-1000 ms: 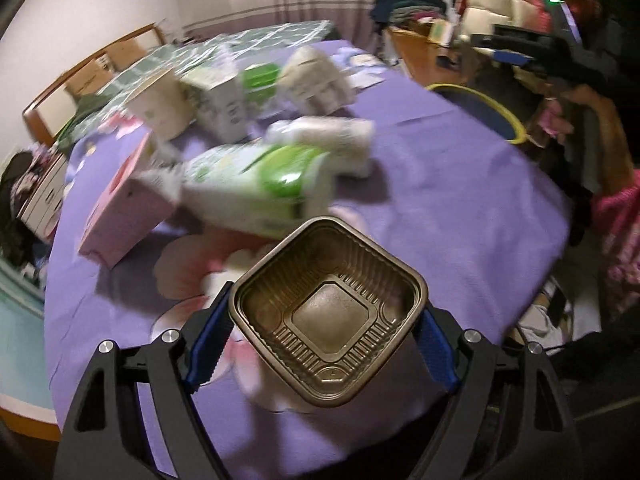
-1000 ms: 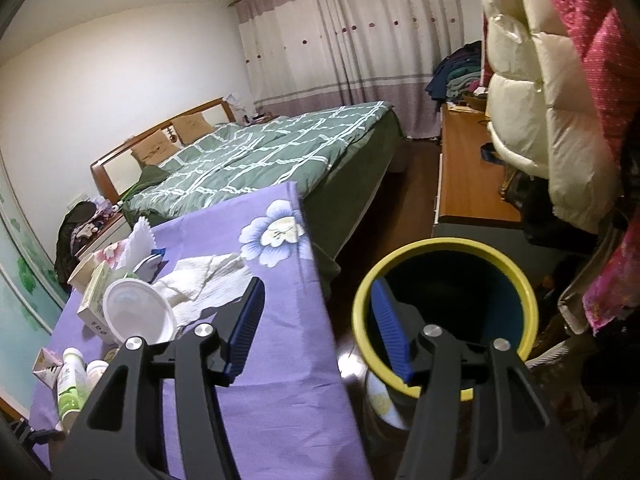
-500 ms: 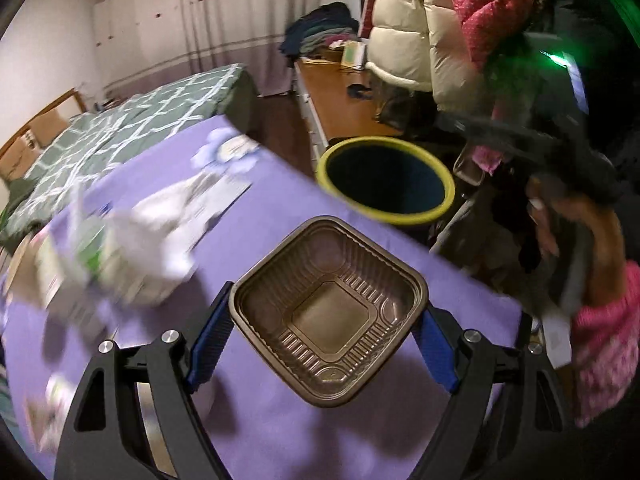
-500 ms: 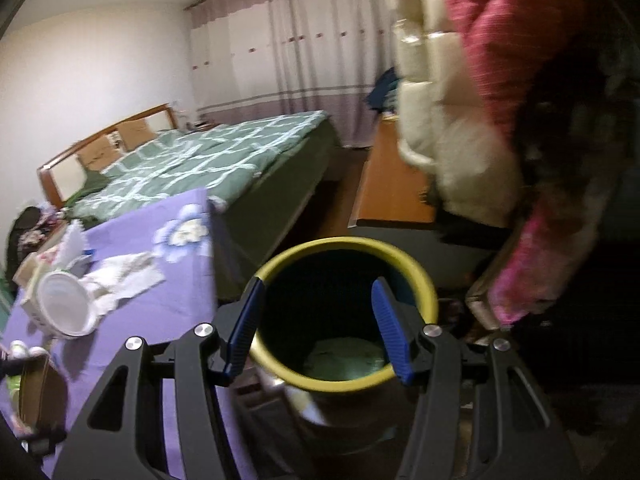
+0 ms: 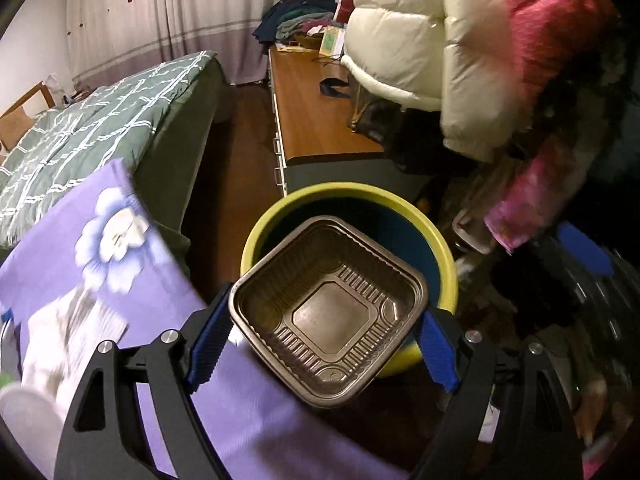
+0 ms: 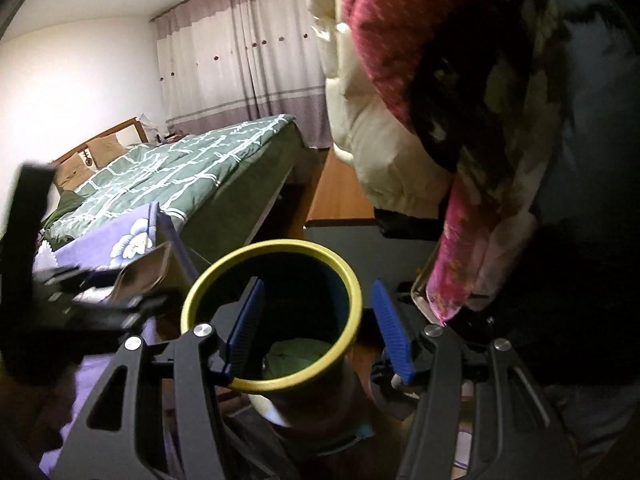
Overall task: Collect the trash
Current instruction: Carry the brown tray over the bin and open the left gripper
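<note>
Brown plastic, ribbed and square: the tray (image 5: 326, 314) sits clenched by two opposite corners between the blue pads of the left claw (image 5: 320, 328), hanging past the purple-clothed surface (image 5: 120, 280) edge and over the near rim of the yellow-rimmed bin (image 5: 444, 256). Beyond the bin, bare floor runs between the bed (image 5: 100, 120) and a wooden cabinet (image 5: 312, 112); hanging coats (image 5: 460, 40) crowd the right side. Items on the cloth at lower left are smeared by blur. From the right wrist, the right claw (image 6: 320, 332) stands released with nothing between its pads, the bin's rim (image 6: 272, 384) framed in the gap. Something green lies at the bin's bottom, hard to identify. At left, the other tool and the tray (image 6: 144, 272) show only as a dark blur at the surface (image 6: 100, 240) corner.
</note>
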`<action>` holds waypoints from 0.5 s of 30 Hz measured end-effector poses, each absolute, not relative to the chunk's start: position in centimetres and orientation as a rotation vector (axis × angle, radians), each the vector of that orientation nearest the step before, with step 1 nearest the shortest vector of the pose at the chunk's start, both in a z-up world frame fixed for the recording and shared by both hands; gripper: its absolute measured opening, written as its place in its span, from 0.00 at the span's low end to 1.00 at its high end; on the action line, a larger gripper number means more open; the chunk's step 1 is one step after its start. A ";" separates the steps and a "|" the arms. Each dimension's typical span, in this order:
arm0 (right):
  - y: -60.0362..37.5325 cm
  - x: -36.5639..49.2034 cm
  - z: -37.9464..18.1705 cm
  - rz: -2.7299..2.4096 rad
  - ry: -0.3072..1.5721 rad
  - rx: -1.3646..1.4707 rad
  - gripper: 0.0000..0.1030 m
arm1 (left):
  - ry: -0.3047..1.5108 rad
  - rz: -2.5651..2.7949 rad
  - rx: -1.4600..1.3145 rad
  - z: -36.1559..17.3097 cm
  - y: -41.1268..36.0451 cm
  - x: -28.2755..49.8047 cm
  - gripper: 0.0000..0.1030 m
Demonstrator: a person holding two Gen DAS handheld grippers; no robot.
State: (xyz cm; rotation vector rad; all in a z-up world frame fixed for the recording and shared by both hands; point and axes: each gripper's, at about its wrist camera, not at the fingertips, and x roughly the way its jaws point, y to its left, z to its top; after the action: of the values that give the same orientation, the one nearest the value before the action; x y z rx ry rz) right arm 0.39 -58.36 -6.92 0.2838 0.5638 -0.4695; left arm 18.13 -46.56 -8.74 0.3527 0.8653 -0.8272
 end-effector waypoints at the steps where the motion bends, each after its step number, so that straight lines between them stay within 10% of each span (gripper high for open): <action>1: -58.6 0.3 -7.1 -0.475 0.568 0.288 0.53 | 0.872 -0.829 0.355 -9.0 -47.2 18.5 0.80; 15: -59.4 -0.8 -7.6 -0.515 0.596 0.294 0.56 | 0.937 -0.772 0.258 -8.8 -50.2 20.6 0.95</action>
State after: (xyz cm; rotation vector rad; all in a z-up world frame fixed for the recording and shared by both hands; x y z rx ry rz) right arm -0.79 -59.43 -7.59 0.2941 0.5957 -0.5155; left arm 20.56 -50.24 -8.78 0.2583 0.9368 -0.7723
